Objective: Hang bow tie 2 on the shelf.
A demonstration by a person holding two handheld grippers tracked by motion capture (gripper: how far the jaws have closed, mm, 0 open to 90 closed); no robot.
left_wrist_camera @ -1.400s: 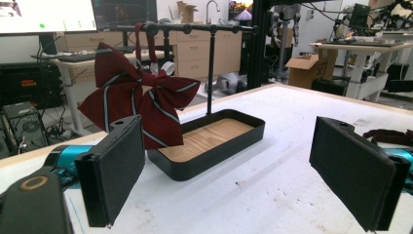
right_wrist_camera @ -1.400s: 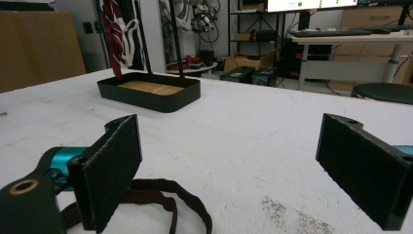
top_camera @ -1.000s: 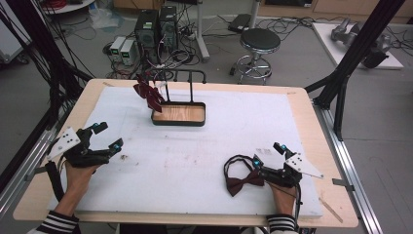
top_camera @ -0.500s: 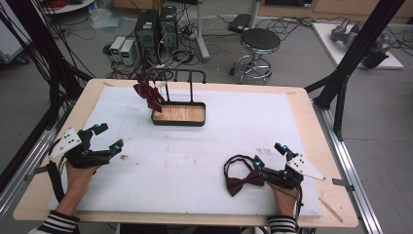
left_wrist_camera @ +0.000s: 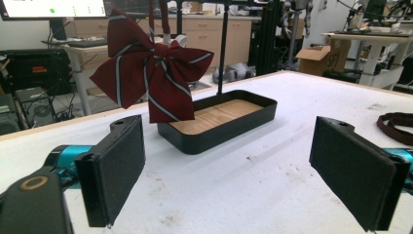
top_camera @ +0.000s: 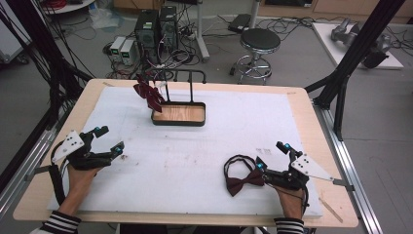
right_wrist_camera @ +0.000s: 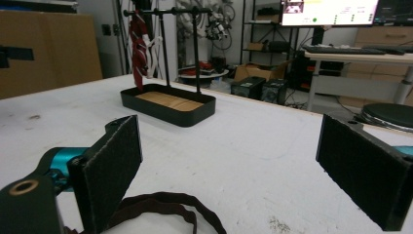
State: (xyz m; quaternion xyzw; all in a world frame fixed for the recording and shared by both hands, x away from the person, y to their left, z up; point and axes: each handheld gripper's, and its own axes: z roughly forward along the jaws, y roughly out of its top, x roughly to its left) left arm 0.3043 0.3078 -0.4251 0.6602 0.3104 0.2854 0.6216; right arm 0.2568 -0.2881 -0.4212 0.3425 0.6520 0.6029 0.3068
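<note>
A dark red bow tie with a looped strap lies flat on the white mat at the front right. My right gripper rests just right of it, jaws wide open and empty. A striped maroon bow tie hangs from the left end of a black rack, above its wood-floored tray. My left gripper lies at the front left of the mat, open, with nothing between its pads.
The white mat covers a wooden table. Beyond the far edge stand a black stool and computer cases. Black frame posts rise at both sides.
</note>
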